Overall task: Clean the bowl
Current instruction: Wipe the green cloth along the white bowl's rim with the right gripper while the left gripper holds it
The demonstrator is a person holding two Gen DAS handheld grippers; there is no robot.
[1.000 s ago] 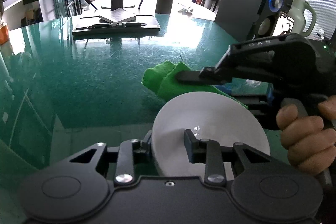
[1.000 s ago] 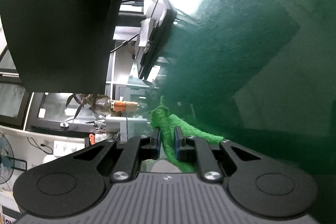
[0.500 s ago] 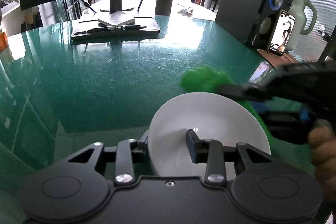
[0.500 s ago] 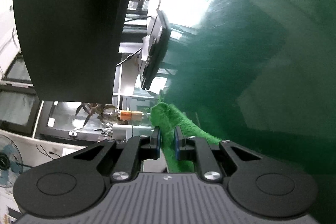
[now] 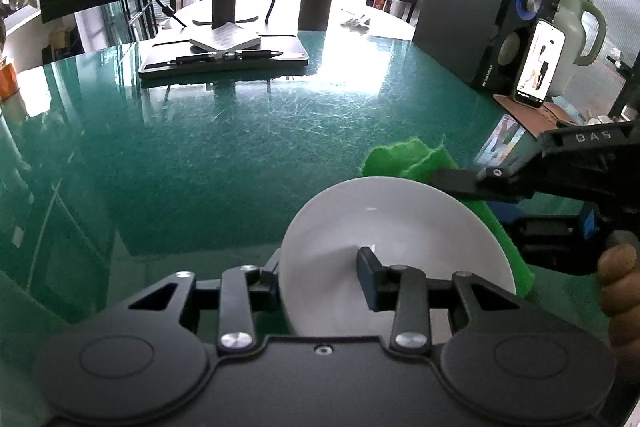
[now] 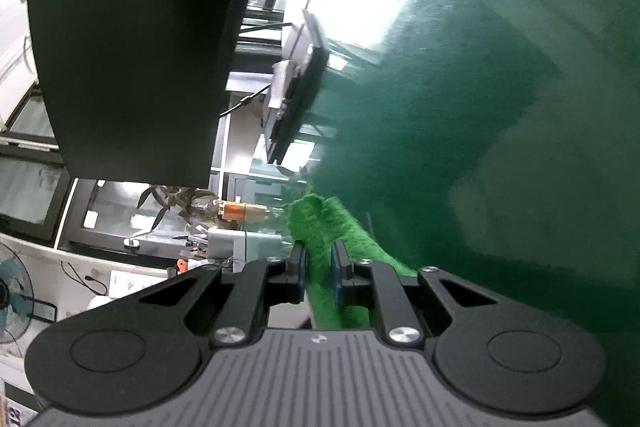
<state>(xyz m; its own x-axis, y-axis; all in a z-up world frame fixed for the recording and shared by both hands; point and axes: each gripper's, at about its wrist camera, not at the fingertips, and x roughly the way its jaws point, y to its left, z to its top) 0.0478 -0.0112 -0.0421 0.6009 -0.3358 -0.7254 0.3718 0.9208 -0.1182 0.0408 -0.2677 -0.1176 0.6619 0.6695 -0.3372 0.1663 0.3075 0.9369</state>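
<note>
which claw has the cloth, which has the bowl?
Right claw is shut on the green cloth. Left claw straddles the white bowl's rim, one finger inside, one outside.

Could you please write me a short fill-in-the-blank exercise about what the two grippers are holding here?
1. The left gripper grips the rim of a round ____ bowl.
2. The right gripper is shut on a fuzzy ____ cloth.
3. The bowl is held over a glossy dark ____ tabletop.

Missing words: white; green; green
</note>
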